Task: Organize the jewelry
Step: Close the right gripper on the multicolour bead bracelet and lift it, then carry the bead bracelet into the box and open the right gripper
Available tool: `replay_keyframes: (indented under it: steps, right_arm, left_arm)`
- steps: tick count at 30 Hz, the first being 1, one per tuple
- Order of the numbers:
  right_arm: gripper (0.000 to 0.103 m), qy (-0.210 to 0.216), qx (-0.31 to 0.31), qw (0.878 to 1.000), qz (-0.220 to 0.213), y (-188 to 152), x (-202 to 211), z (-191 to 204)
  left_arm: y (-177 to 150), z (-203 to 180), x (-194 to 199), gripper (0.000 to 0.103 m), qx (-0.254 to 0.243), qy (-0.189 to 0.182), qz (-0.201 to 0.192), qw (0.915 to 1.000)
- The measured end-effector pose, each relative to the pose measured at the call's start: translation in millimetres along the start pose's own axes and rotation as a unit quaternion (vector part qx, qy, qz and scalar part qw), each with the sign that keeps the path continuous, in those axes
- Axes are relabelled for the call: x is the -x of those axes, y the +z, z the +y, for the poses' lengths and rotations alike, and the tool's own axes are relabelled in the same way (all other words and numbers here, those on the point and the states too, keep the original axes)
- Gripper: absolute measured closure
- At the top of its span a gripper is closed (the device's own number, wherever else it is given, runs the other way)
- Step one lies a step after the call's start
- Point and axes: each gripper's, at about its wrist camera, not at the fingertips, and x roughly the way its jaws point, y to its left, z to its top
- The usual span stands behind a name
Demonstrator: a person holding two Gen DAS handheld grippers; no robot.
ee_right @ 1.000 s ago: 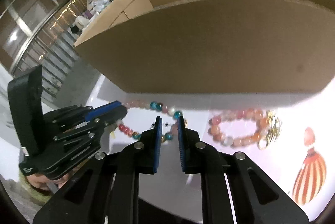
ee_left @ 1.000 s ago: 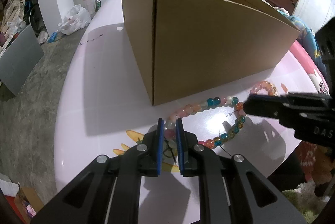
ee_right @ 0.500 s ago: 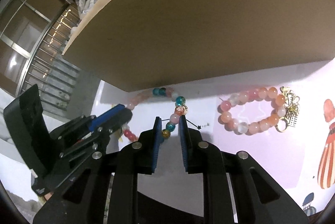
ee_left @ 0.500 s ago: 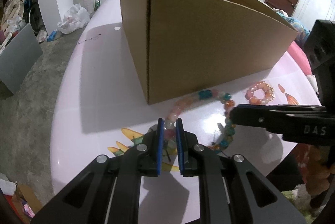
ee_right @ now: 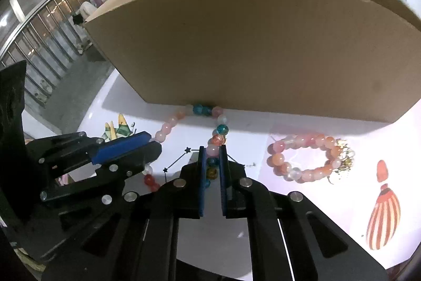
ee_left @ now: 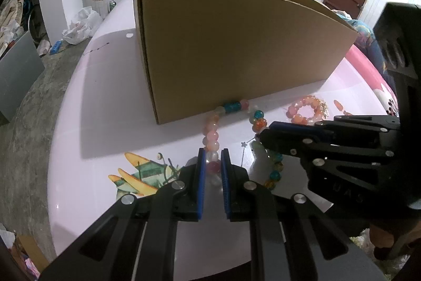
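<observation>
A long necklace of pink, teal and orange beads [ee_left: 213, 135] lies in a narrow loop on the pink table, its far end touching the cardboard box [ee_left: 236, 44]. My left gripper [ee_left: 212, 153] is shut on the loop's left strand. In the right wrist view, my right gripper [ee_right: 212, 149] is closing its jaws on the right strand of the necklace [ee_right: 168, 124], with beads filling the gap between its pads. Both grippers show in each other's view: the right gripper [ee_left: 263, 135] and the left gripper [ee_right: 155, 143]. A pink bead bracelet [ee_right: 302, 157] with a gold charm lies to the right.
The open cardboard box [ee_right: 263, 44] stands just behind the jewelry. The round table [ee_left: 105, 110] carries printed pictures, an airplane [ee_left: 139, 175] and a striped ornament [ee_right: 384, 218]. Its edge drops to a concrete floor on the left.
My right gripper has slid onto the necklace's right strand and its jaws have narrowed around the beads. The loop has been drawn narrower. My left gripper keeps its hold.
</observation>
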Motion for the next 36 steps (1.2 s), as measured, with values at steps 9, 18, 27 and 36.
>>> replay_keyframes:
  steps: [9, 18, 27, 36]
  right_arm:
    - [0.096, -0.076, 0.156, 0.982, -0.078, -26, 32, 35]
    - [0.096, -0.111, 0.212, 0.966, -0.101, -33, 36, 48]
    - [0.096, -0.091, 0.176, 0.973, -0.116, -21, 56, 30]
    - [0.096, -0.053, 0.166, 0.966, -0.193, -8, 125, 41]
  left_arm:
    - [-5, 5, 4, 0.092, 0.006, -0.016, -0.008, 0.9998]
    - [-8, 3, 5, 0.092, 0.005, -0.014, -0.017, 0.9997]
    - [-10, 0, 20, 0.094, 0.009, -0.007, -0.037, 0.9992]
    - [20, 2, 104, 0.094, 0.004, -0.034, -0.127, 0.9913]
